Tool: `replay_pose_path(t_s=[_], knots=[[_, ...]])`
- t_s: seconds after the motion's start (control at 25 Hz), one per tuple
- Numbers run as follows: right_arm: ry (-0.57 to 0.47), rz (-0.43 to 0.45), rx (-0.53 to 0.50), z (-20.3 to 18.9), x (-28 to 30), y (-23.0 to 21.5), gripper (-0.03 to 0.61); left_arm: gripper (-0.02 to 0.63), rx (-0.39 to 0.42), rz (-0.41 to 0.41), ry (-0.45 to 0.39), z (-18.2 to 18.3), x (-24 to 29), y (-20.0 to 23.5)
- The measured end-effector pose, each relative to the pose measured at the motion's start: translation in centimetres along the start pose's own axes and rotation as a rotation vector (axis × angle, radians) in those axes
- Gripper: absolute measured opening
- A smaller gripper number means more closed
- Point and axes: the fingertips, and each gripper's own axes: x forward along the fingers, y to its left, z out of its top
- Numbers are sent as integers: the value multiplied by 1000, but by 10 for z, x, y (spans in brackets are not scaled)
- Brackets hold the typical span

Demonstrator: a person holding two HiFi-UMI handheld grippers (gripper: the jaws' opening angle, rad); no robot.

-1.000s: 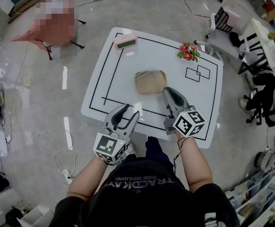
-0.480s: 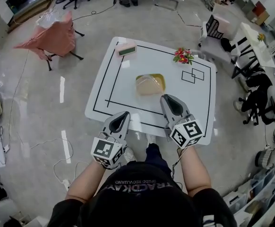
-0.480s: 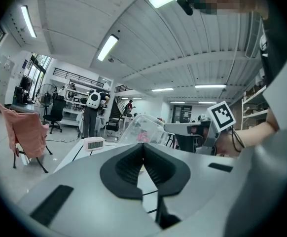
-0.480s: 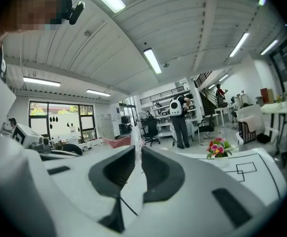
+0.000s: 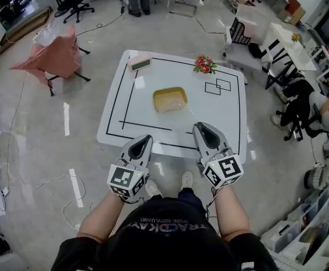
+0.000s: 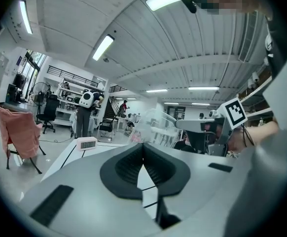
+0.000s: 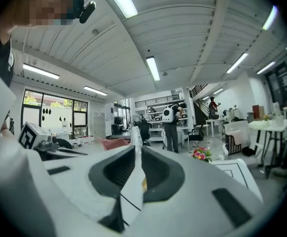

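My left gripper (image 5: 141, 144) hovers over the table's (image 5: 228, 117) near edge, with its fingers pressed together and empty. Ahead of both grippers and well apart from them, the yellow tray (image 5: 170, 99) sits mid-table. My right gripper (image 5: 202, 131) hovers at the same edge, its fingers a slit apart and holding nothing.
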Motion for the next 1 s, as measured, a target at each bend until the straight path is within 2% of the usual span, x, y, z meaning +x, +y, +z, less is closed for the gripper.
replay_pose_path(t_s=[0.16, 0.36, 0.8, 1.0], knots=[[-4, -14, -12, 2, -24, -10, 41, 2, 11, -11, -1, 3, 4, -23], [-15, 14, -14, 3, -49, -26, 41, 2, 24, 16, 1, 4, 11, -58], [-18, 148, 5, -11, -111, -59, 41, 2, 18, 110, 16, -22, 19, -153], [-9, 209, 21, -23, -130, -62, 41, 2, 29, 163, 22, -31, 10, -182]])
